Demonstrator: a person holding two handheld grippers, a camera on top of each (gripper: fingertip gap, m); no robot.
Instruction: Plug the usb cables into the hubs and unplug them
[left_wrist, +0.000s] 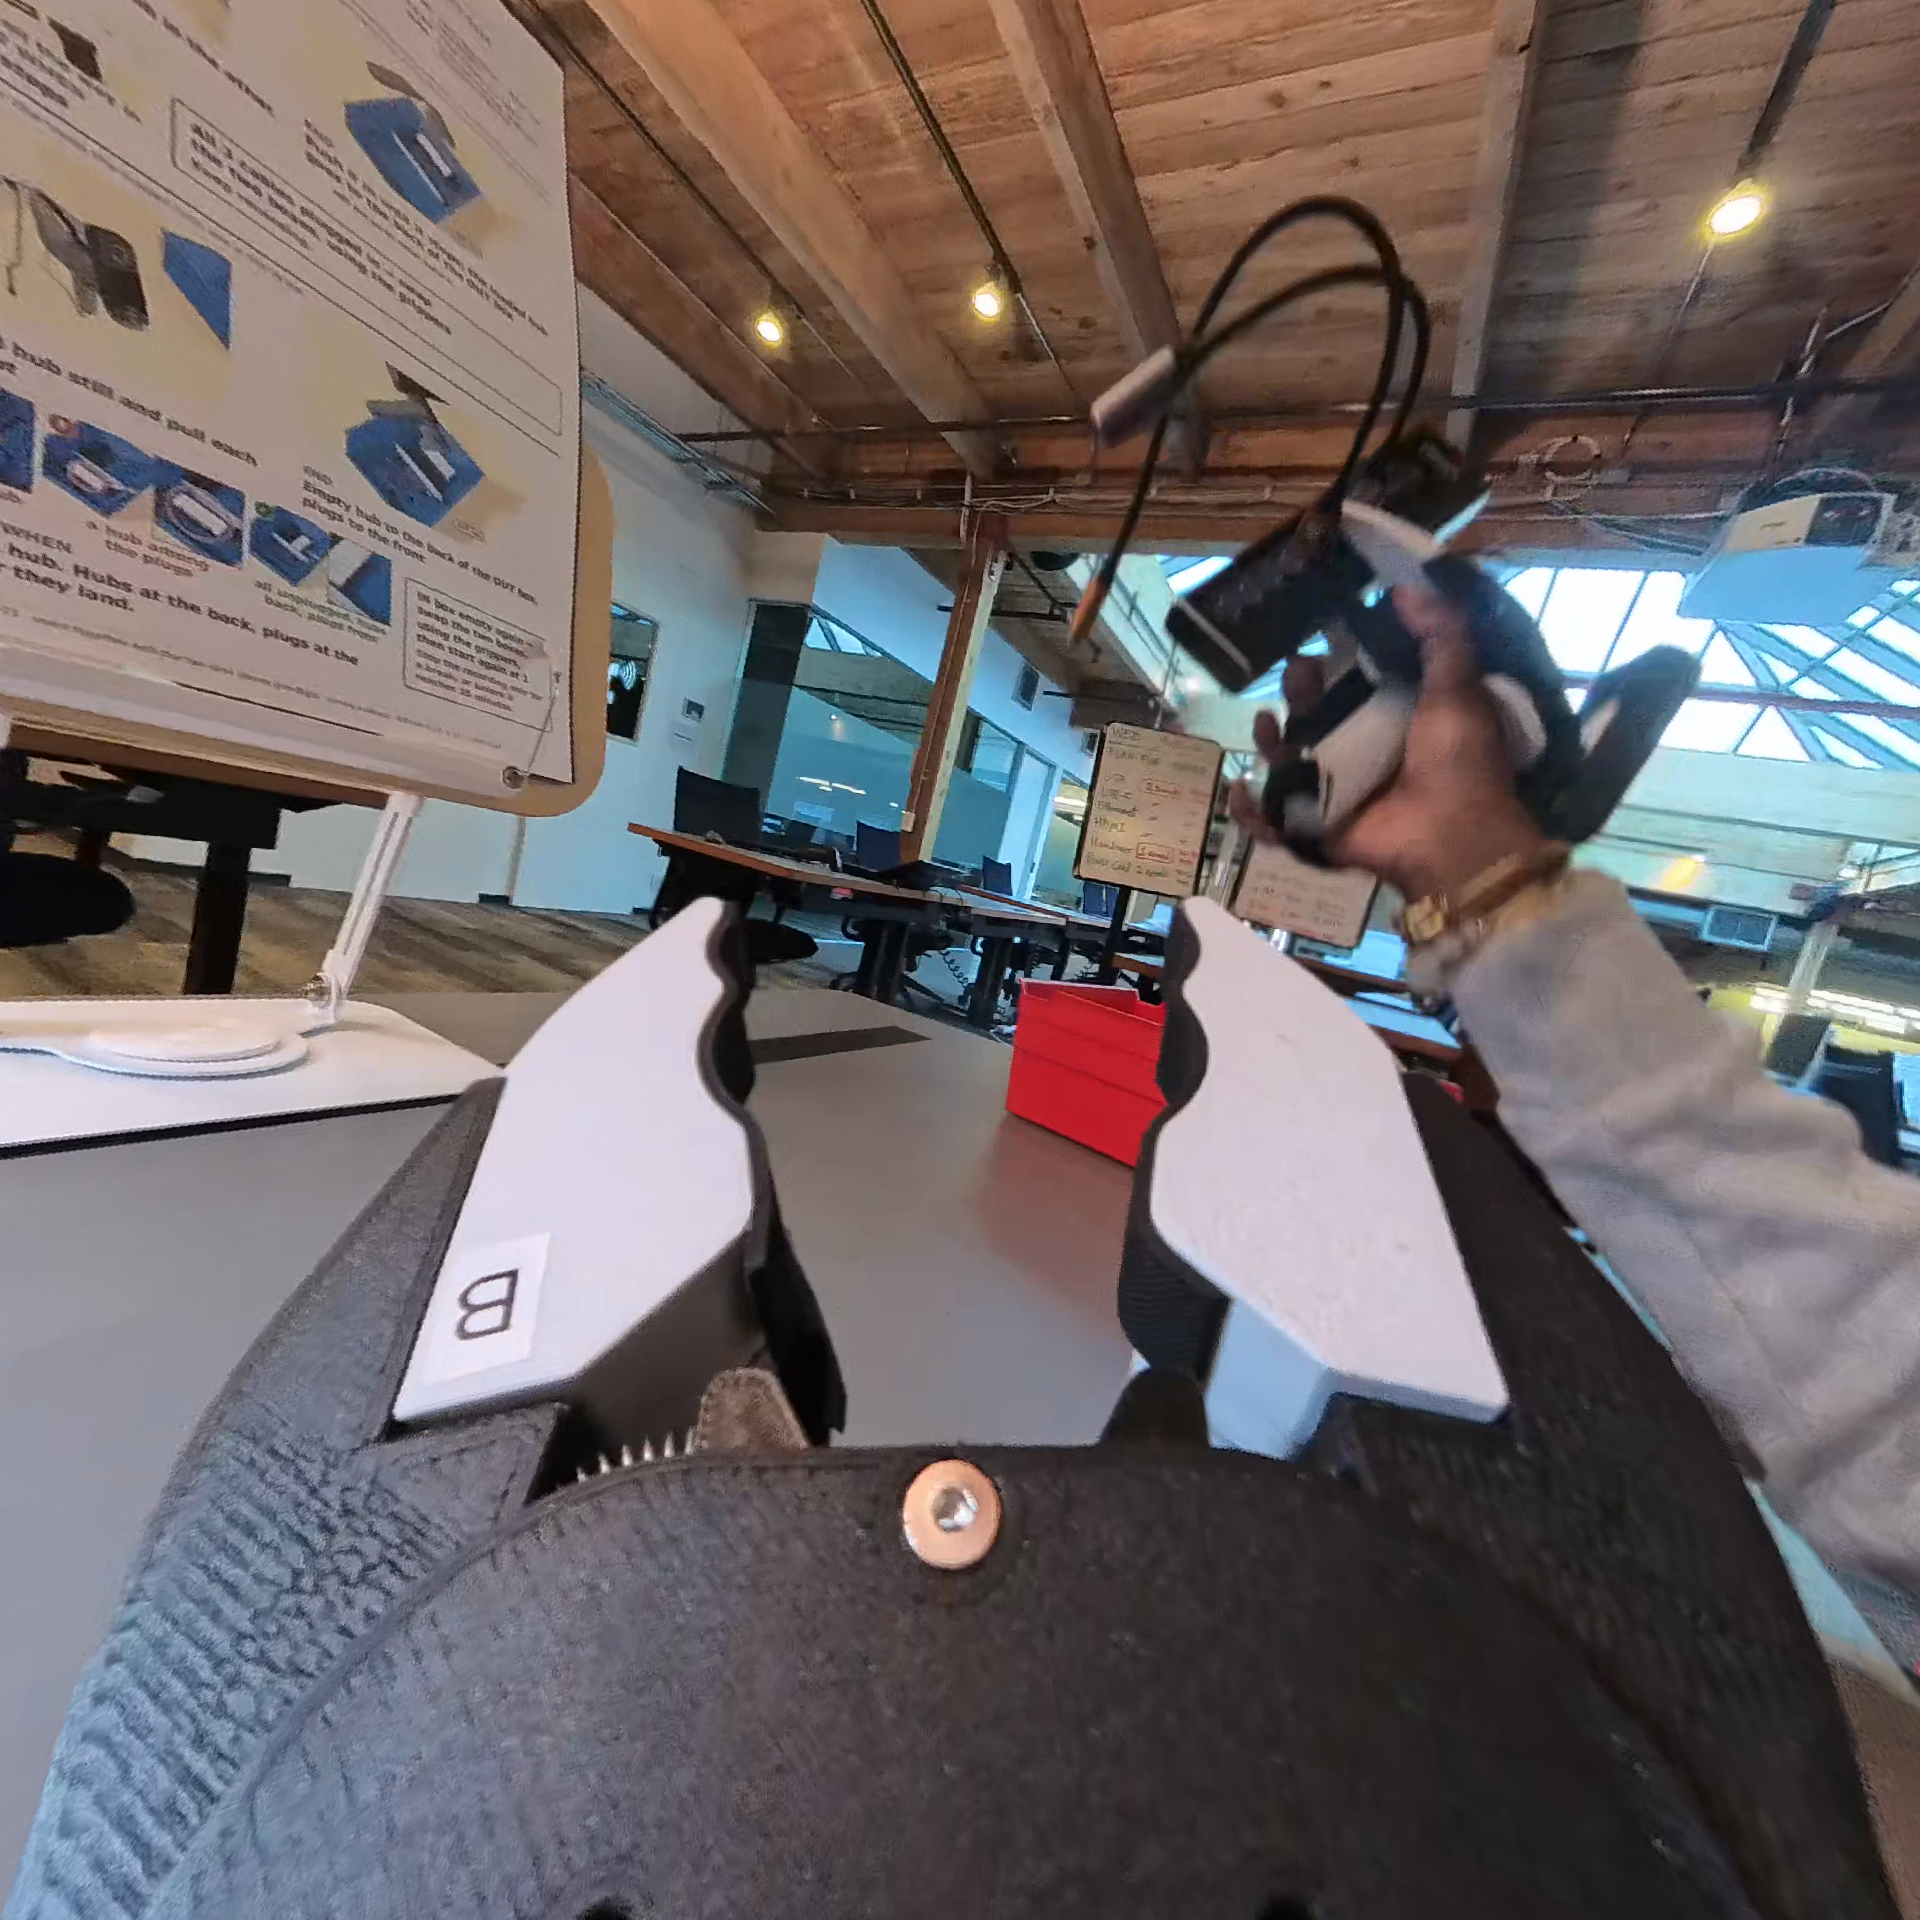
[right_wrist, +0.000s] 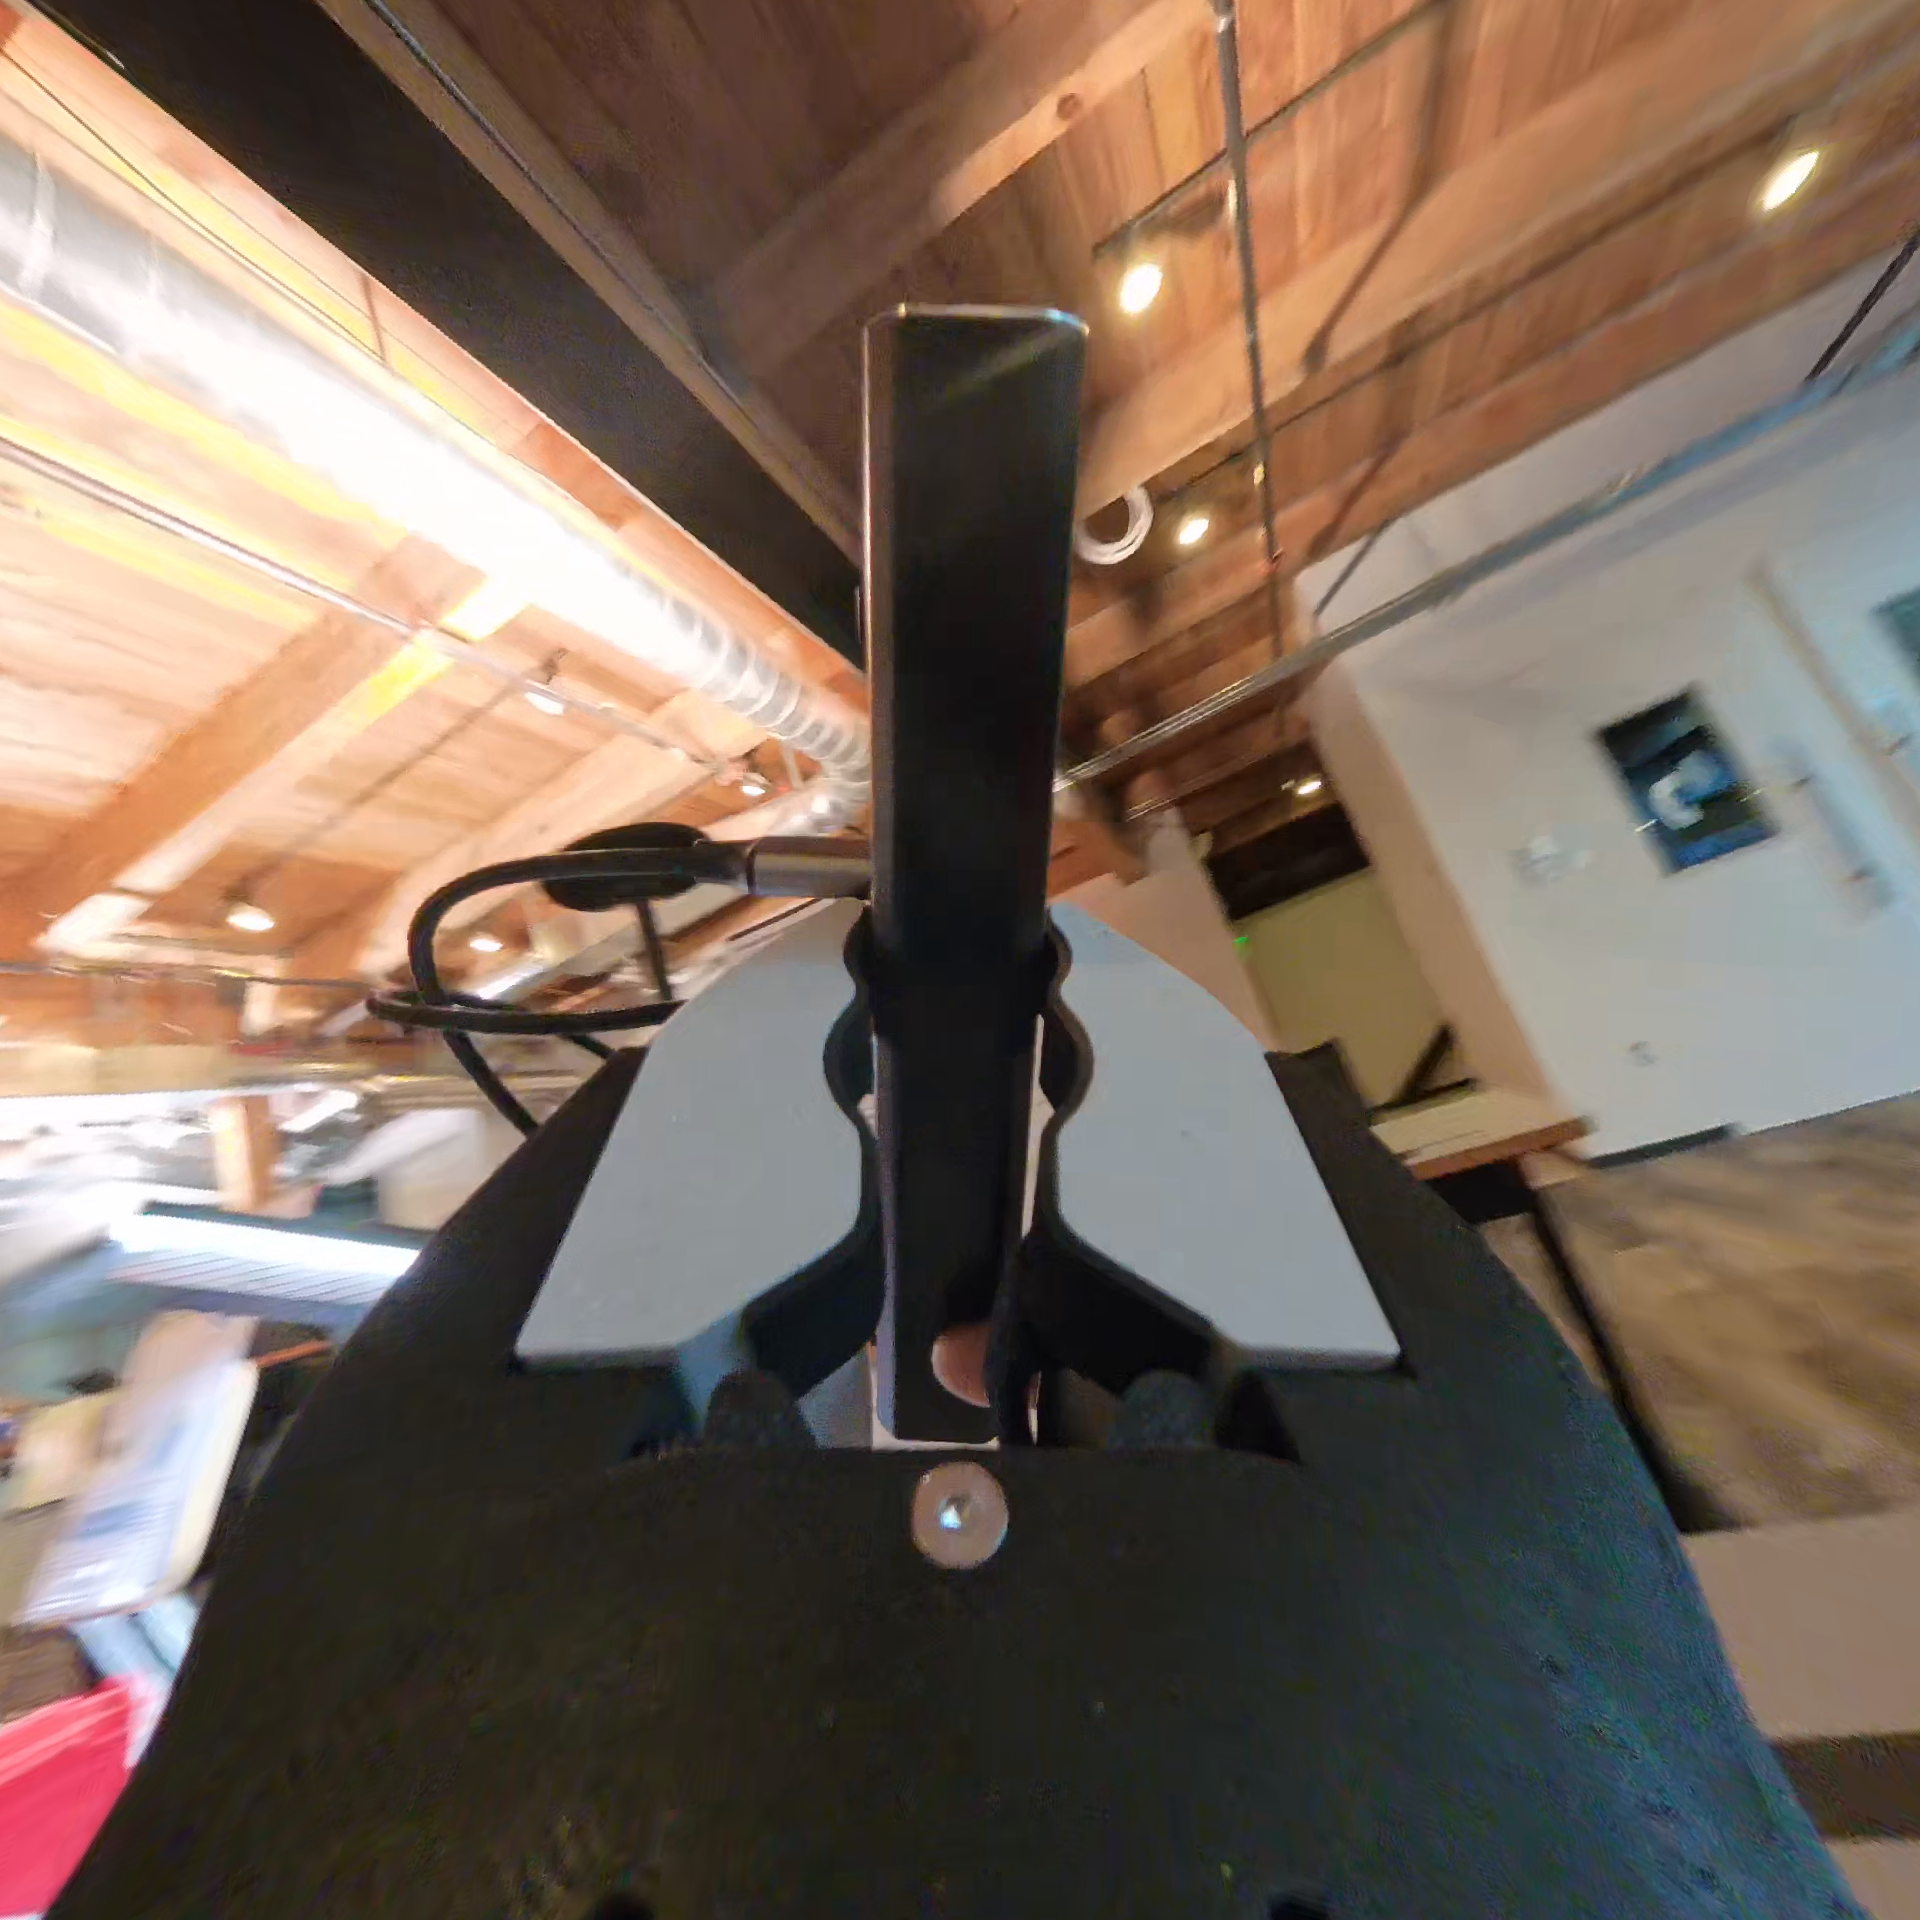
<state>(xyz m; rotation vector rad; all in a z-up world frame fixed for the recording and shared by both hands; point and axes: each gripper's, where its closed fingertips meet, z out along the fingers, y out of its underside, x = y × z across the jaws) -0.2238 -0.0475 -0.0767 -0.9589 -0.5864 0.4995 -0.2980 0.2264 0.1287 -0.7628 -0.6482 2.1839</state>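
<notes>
My right gripper is shut on a black USB hub and holds it high in the air, pointing at the ceiling. A black cable is plugged into the hub's left side with a grey plug. In the left wrist view the same hub shows up high at the right in the other gripper, with looping black cables and a loose grey plug hanging from them. My left gripper is open and empty, low over the grey table.
A red box stands on the table ahead of the left gripper. An instruction sheet on a white stand is at the left. A person's hand and grey sleeve reach in from the right. Desks and whiteboards lie beyond.
</notes>
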